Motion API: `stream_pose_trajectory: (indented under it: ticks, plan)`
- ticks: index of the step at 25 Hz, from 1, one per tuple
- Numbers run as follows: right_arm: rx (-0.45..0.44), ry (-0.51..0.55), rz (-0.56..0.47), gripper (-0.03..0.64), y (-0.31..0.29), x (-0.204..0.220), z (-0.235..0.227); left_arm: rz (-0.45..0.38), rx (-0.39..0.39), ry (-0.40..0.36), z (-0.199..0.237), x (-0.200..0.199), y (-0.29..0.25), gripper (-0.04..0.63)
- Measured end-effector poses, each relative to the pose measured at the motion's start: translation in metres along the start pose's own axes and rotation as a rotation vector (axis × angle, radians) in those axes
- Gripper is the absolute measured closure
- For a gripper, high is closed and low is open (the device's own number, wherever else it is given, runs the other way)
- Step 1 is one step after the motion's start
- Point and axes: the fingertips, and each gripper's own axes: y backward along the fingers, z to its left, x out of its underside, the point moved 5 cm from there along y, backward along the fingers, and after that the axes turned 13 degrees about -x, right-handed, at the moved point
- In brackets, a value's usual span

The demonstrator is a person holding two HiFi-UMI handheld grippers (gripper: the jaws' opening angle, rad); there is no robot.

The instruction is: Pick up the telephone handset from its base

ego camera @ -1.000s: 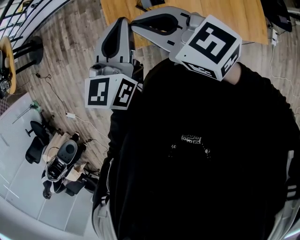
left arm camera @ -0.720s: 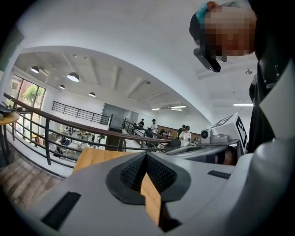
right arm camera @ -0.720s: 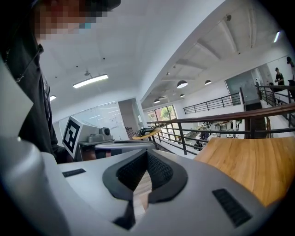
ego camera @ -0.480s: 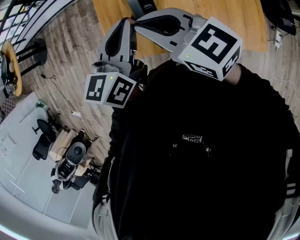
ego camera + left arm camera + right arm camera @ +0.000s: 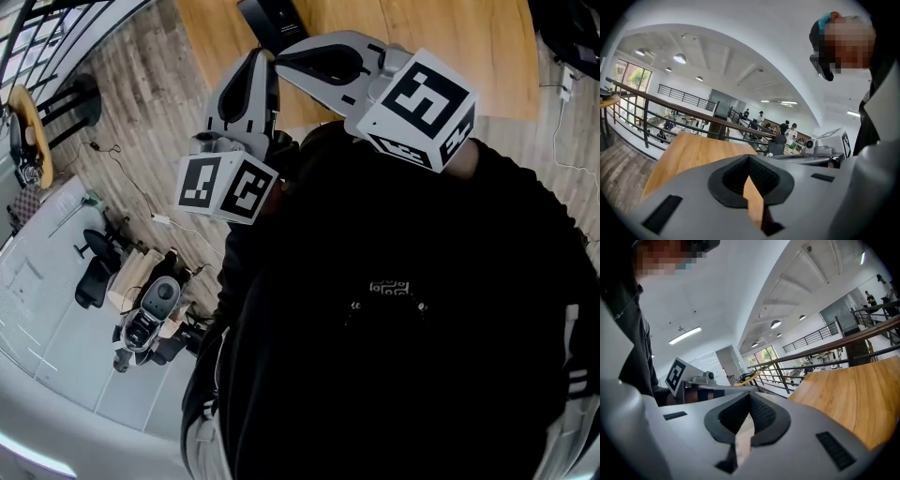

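Your left tongs (image 5: 749, 158) and right tongs (image 5: 750, 397) are pressed together, empty, at the worktop (image 5: 422, 28) edge. This looks like the approach. Next, spread one pair toward what seems the phone (image 5: 274, 17) on the worktop.

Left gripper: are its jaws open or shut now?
Shut and empty: the left gripper shows its jaw tips touching, and only the wooden table appears through the gap behind them.

Bright, even indoor light, no hard shadows. Left gripper view: windows (image 5: 628, 77) at far left slightly blown out, round ceiling lamps (image 5: 679, 58) glowing. Right gripper view: strip light (image 5: 684, 335) glares on white ceiling (image 5: 740, 287). Heavy fisheye bend, straight lines curved, black vignette at corners of all views. Left gripper (image 5: 749, 159) and right gripper (image 5: 750, 397) close to lens, soft. Head view: black garment (image 5: 394, 309) lost to flat darkness.
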Motion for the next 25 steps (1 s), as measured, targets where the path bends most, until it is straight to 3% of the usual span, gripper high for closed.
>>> stream_pose_trajectory:
  ticks: [6, 17, 25]
  plan:
    - [0.049, -0.008, -0.007, 0.601, -0.001, 0.004, -0.006, 0.027, 0.025, -0.031, 0.003, 0.002, -0.01, 0.591]
    - [0.218, 0.035, -0.031, 0.601, -0.019, -0.012, 0.001, -0.001, 0.201, -0.077, 0.019, -0.018, -0.014, 0.591]
    - [0.276, 0.029, -0.022, 0.601, -0.039, -0.009, 0.01, 0.017, 0.284, -0.08, 0.038, -0.016, -0.008, 0.591]
